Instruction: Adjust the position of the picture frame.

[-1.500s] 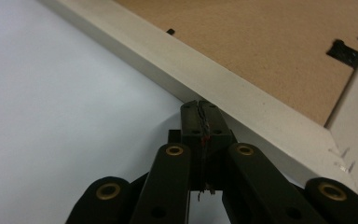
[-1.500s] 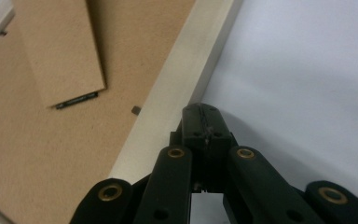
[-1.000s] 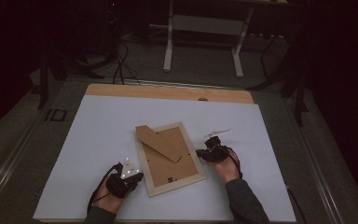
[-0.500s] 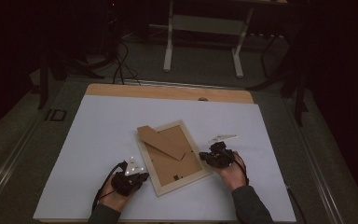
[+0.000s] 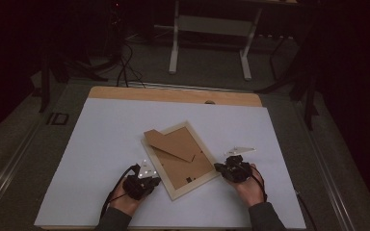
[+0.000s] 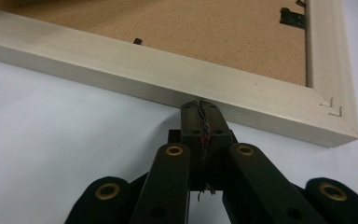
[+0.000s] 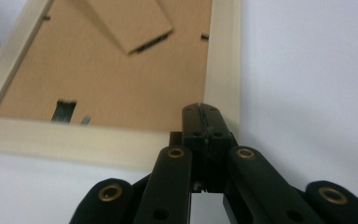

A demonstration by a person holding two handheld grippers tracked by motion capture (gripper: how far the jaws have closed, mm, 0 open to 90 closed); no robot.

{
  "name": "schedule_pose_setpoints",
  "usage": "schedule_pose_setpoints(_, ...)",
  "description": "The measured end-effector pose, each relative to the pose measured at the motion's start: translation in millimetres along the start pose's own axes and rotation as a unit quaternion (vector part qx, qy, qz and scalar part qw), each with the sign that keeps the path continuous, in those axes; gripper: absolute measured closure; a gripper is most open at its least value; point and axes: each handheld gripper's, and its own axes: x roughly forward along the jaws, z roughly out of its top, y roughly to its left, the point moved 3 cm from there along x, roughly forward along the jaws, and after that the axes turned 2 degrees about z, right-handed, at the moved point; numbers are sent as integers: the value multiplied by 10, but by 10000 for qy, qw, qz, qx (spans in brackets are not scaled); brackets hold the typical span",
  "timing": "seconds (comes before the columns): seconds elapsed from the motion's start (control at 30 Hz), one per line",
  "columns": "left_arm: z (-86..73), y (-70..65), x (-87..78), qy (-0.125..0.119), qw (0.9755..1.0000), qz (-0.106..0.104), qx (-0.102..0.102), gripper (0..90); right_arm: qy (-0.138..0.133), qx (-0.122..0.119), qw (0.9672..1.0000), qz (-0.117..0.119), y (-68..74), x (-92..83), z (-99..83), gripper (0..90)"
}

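Your left gripper (image 5: 150, 182) and right gripper (image 5: 220, 168), both with jaws closed on nothing, flank the face-down picture frame (image 5: 179, 159), tips at its 2 opposite edges, its brown backing board (image 5: 183, 163) inside.

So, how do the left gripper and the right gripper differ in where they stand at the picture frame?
The left gripper sits at the long side of the picture frame; the right gripper sits at its near right corner. In its own view, the left gripper meets the frame's outer edge, while the right gripper's tips lie over the frame's rail. Both have shut jaws holding nothing.
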Motion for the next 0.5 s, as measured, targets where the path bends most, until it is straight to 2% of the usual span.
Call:
schedule_pose_setpoints(0.3, 98, -61, 105, -46, 9999, -143, -52, 900, 10, 174, 9997, -148, -101, -50, -161, 900)
schedule_pose_setpoints(0.4, 110, -61, 119, -59, 9998, -188, -76, 900, 89, 205, 9995, -217, -121, -36, -211, 900)
schedule_pose_setpoints(0.5, 109, -33, 104, -69, 9999, -116, -60, 900, 151, 193, 9993, -282, -131, -13, -242, 900)
